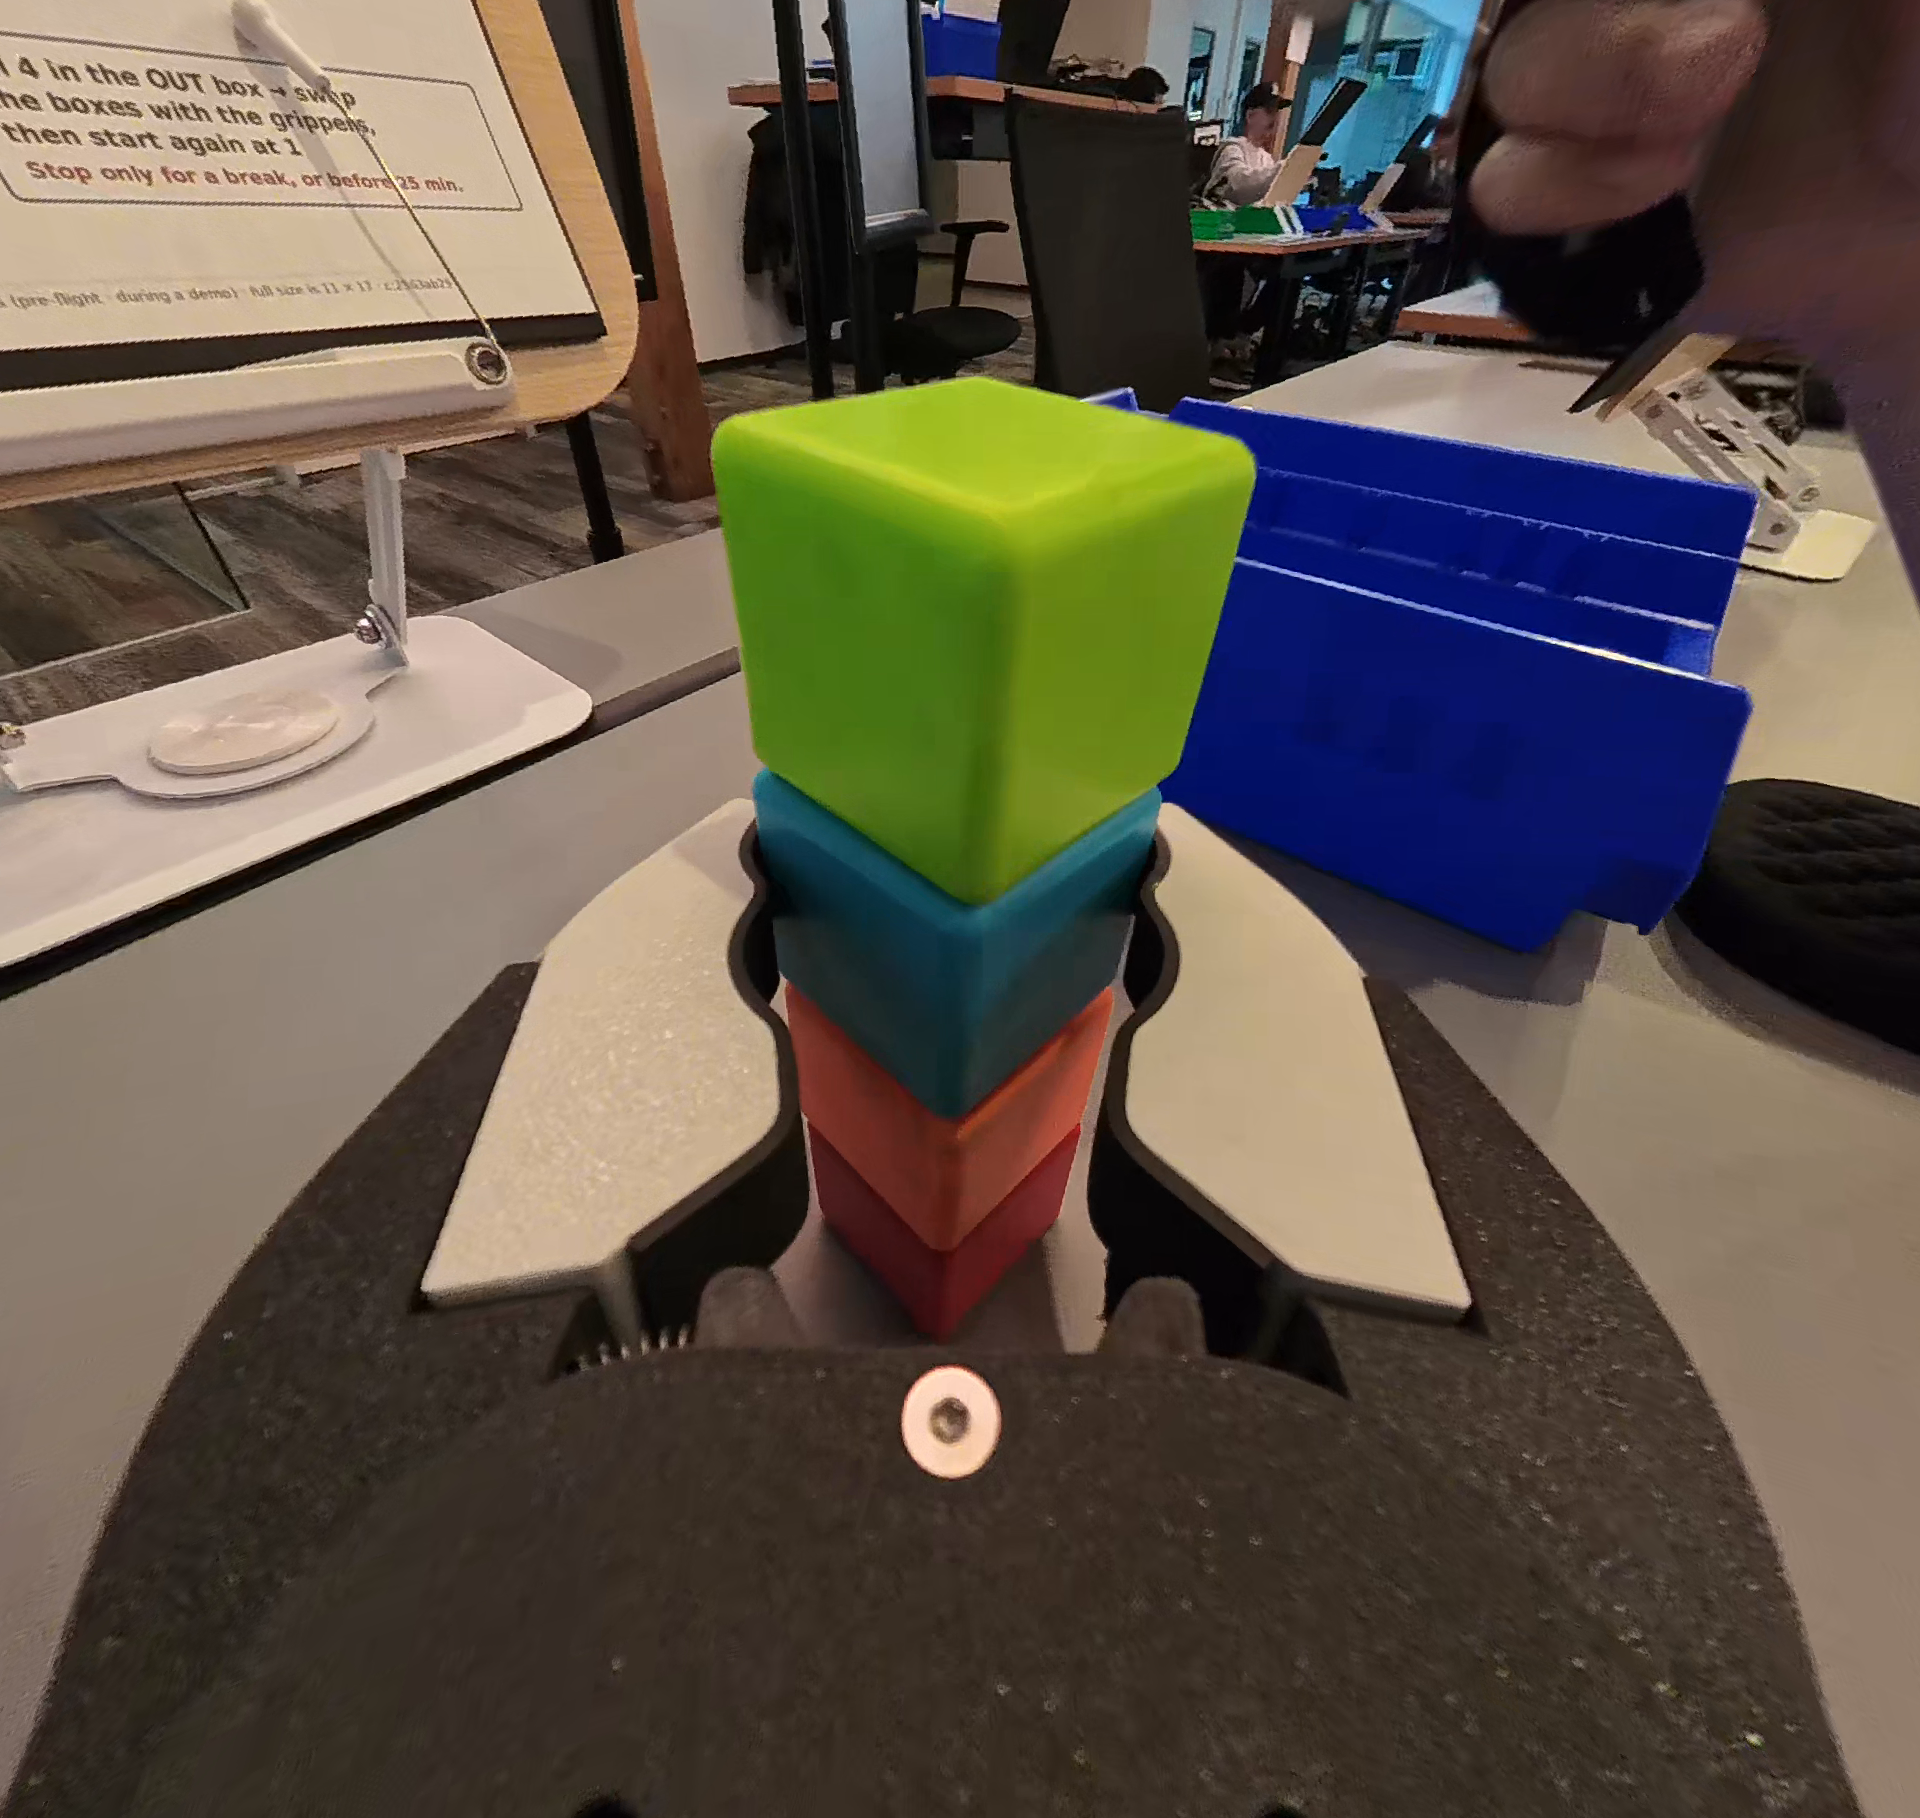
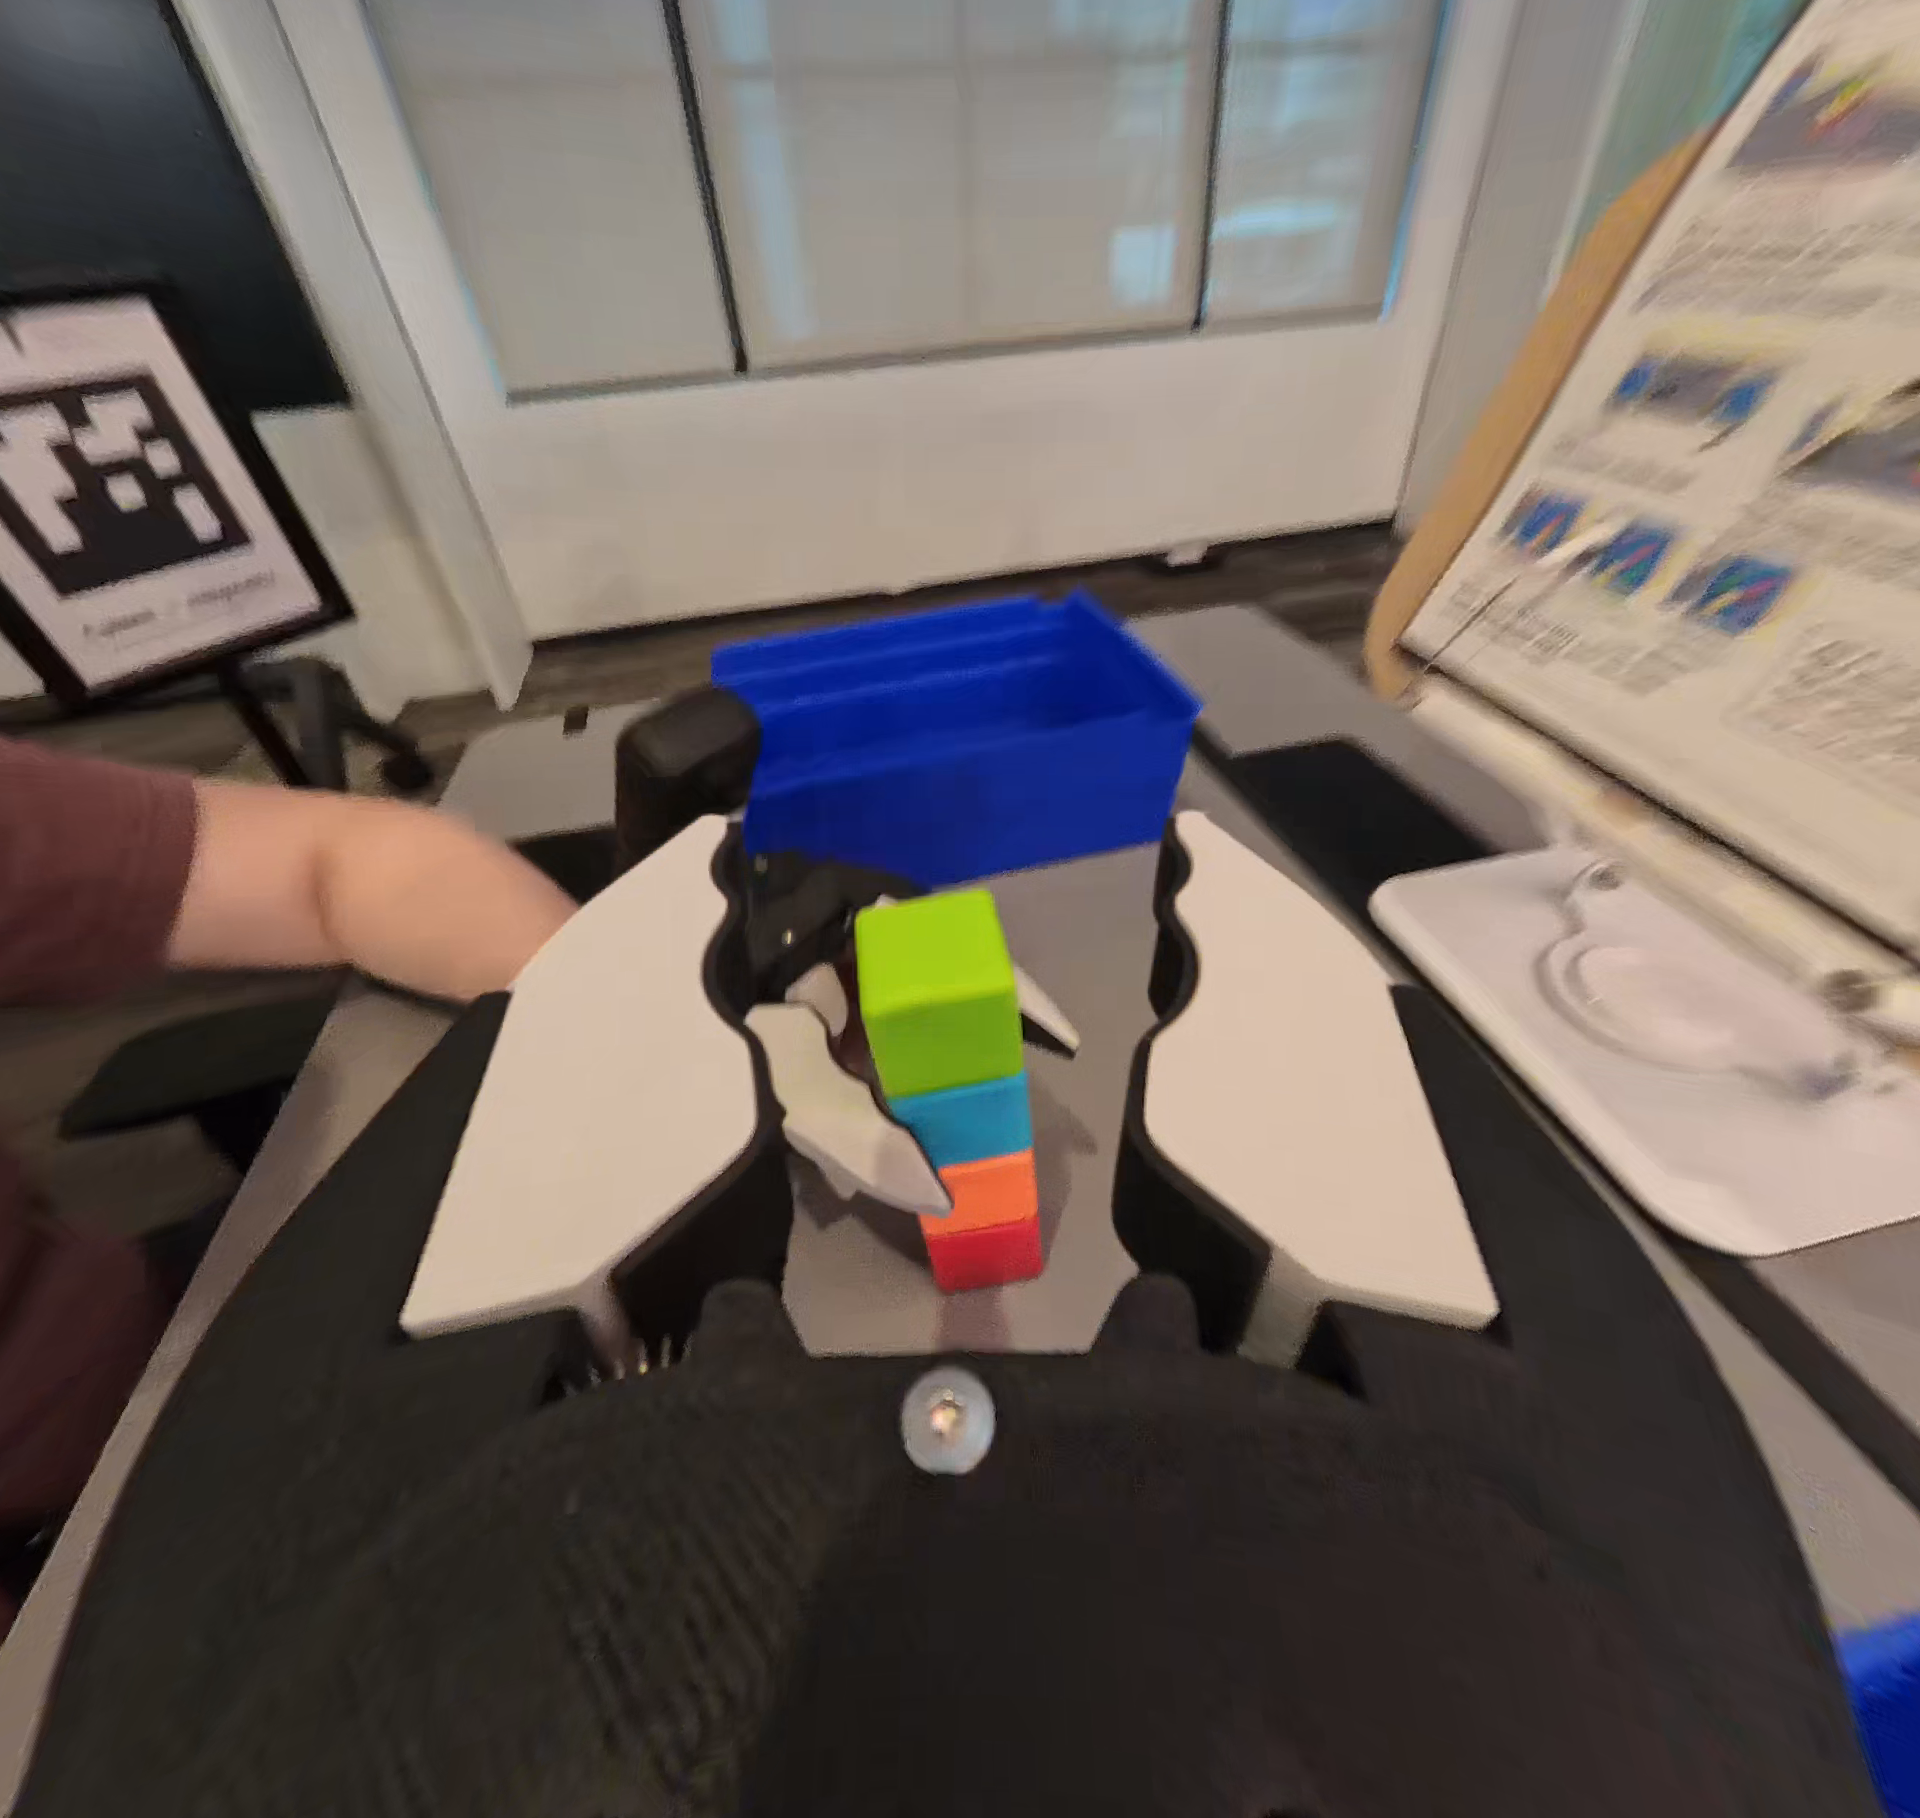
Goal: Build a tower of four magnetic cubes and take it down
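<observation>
Left wrist close, right wrist farther; both see tower (image 1: 956,833).

the red cube (image 1: 940,1269) is half hidden behind the left gripper's body; motion blur smears the instruction board (image 2: 1704,480) and a hand (image 1: 1621,106) at the top edge.

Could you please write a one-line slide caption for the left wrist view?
Left tool brackets the teal cube of a four-cube tower topped by a green cube.

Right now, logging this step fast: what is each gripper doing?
Left gripper: fingers shut on the teal cube, third up in the tower.
Right gripper: open, holding nothing, above the tower.
</observation>
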Action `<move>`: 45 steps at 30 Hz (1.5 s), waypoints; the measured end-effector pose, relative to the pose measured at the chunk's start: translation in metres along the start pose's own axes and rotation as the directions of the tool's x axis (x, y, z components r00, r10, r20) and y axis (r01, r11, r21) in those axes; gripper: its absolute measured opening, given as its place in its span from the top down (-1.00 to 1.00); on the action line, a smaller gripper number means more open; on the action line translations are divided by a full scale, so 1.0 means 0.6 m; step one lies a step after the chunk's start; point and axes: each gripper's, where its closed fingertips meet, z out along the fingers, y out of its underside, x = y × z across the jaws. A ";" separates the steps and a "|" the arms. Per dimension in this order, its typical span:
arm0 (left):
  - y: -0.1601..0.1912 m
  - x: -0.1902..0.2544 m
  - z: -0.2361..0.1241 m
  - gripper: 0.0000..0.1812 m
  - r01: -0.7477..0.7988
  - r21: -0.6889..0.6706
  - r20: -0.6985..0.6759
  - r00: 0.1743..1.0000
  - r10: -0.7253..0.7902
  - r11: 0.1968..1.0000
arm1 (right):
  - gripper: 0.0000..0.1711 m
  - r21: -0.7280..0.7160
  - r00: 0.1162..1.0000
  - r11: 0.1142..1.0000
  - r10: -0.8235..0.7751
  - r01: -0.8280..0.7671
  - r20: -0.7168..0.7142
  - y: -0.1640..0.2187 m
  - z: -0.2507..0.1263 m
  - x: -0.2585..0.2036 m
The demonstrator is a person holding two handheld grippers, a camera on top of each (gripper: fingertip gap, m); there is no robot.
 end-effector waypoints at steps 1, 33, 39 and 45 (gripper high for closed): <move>0.000 0.000 -0.002 0.28 -0.004 -0.005 0.008 1.000 0.004 1.000 | 0.12 -0.064 1.000 0.998 0.006 -0.005 0.015 0.025 0.023 -0.006; 0.004 0.004 -0.007 0.28 0.008 -0.052 -0.003 1.000 -0.008 0.999 | 0.41 -0.472 0.995 0.878 -0.100 0.084 -0.009 0.169 0.102 -0.017; 0.003 0.008 -0.007 0.28 -0.055 -0.059 0.002 0.998 0.055 0.997 | 0.41 -0.445 0.999 0.894 0.040 -0.050 -0.033 0.155 0.097 -0.019; 0.005 -0.003 -0.007 0.28 0.010 -0.065 0.004 1.000 -0.010 0.998 | 0.41 -0.323 0.997 0.945 0.021 -0.043 -0.071 0.095 0.064 -0.005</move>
